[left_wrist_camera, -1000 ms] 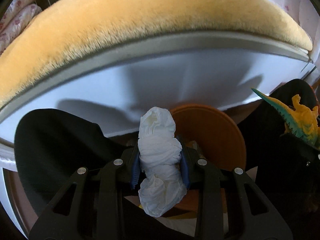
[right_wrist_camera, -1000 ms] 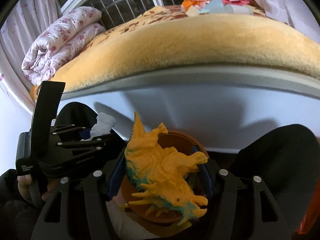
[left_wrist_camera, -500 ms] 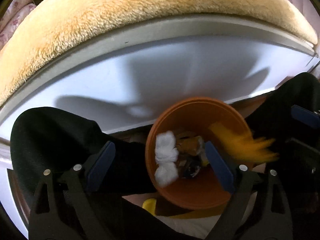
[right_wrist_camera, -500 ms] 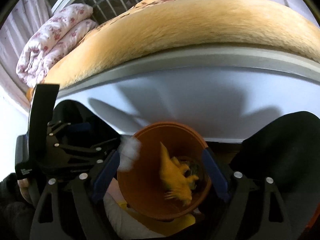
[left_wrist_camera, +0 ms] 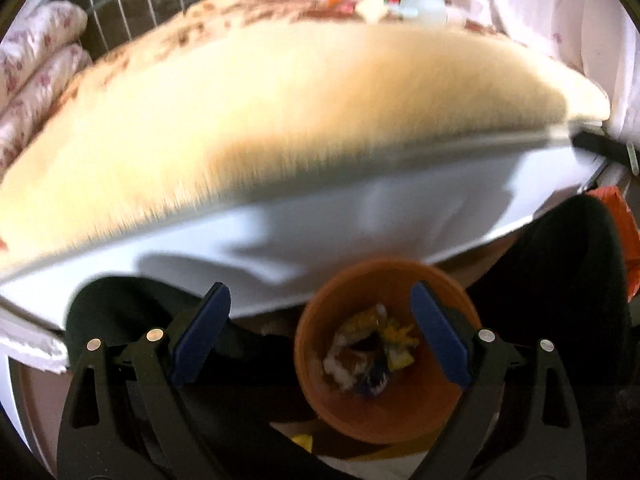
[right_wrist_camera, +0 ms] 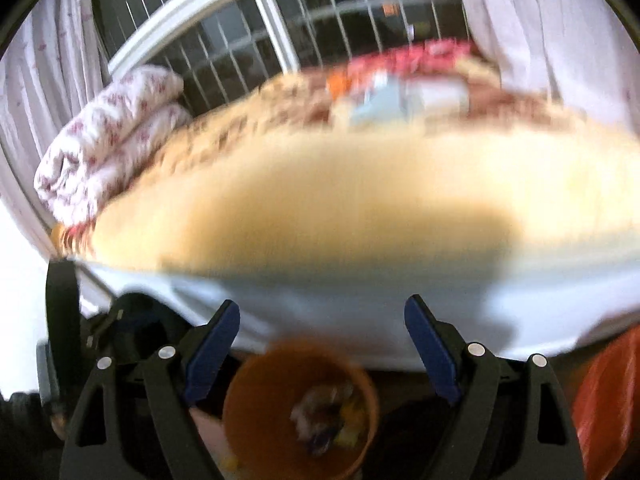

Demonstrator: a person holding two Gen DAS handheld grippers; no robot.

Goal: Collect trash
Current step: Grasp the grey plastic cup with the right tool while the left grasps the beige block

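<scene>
The left gripper (left_wrist_camera: 320,320), black with 2 blue-padded fingers (left_wrist_camera: 202,332), stands wide apart and holds nothing. The right gripper (right_wrist_camera: 322,336), of the same build, is also spread wide and empty. Both point downward.

Legible text, labels, brands, numbers, signs: none. Both views are motion-blurred, and no lettering can be made out on any surface.
</scene>
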